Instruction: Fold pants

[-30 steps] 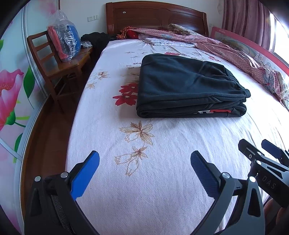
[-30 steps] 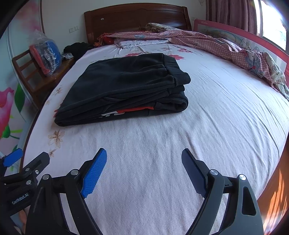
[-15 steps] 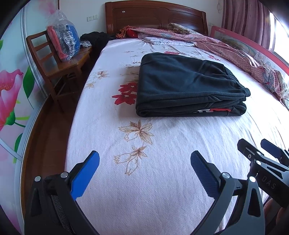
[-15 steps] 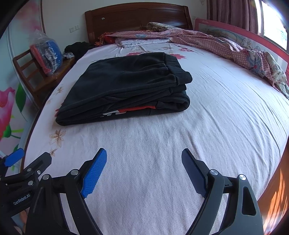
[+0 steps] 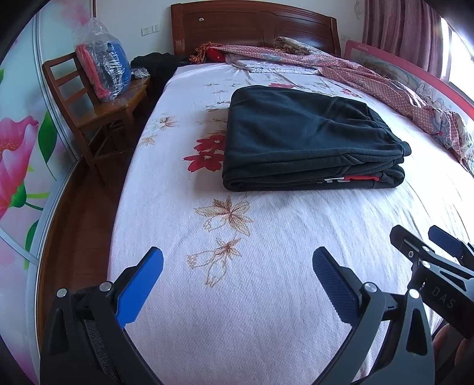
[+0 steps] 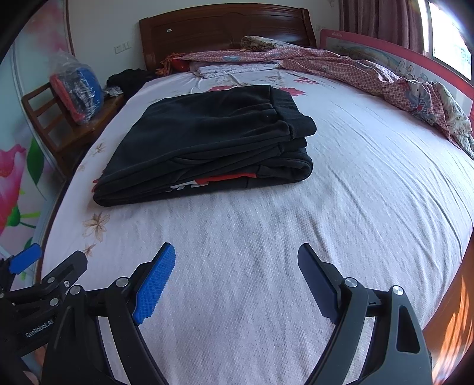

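Note:
Dark pants (image 5: pixel 302 139) lie folded into a thick flat stack on the white flowered bed sheet (image 5: pixel 266 296), a red and white print showing at the near edge. In the right wrist view the same pants (image 6: pixel 207 139) sit ahead and a little left. My left gripper (image 5: pixel 237 266) hangs open over bare sheet, well short of the pants, nothing between its blue pads. My right gripper (image 6: pixel 235 263) is open too, above the sheet (image 6: pixel 355 207), also clear of the pants. Each gripper shows at the edge of the other's view.
A wooden chair (image 5: pixel 97 109) with a plastic-wrapped bundle (image 5: pixel 102 68) stands left of the bed. A rumpled pink quilt (image 5: pixel 400 94) runs along the right side and head. The wooden headboard (image 5: pixel 251 26) is at the back. Dark clothes (image 5: pixel 154 63) lie at the top left.

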A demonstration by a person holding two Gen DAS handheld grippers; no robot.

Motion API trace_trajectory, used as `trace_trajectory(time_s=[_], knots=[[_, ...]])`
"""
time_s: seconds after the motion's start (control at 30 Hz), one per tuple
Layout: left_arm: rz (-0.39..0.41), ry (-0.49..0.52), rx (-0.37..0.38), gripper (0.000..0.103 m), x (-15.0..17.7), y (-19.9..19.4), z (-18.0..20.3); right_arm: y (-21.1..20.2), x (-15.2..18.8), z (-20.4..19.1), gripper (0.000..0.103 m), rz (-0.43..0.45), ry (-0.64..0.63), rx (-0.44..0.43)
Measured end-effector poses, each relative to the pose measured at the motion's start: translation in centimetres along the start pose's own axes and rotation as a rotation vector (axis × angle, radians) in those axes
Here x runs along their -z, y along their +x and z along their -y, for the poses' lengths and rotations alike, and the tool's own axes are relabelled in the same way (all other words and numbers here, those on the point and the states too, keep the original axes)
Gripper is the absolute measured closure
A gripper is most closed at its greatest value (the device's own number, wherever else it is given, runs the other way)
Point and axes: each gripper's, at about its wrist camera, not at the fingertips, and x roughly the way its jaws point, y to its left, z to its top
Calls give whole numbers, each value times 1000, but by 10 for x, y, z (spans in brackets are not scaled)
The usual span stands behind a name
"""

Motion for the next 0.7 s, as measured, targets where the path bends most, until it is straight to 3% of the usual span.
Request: trace_trajectory(time_s=[0.7], knots=[[-10, -5, -2, 2, 0, 2, 0, 1, 0, -1, 19, -4, -4, -9]])
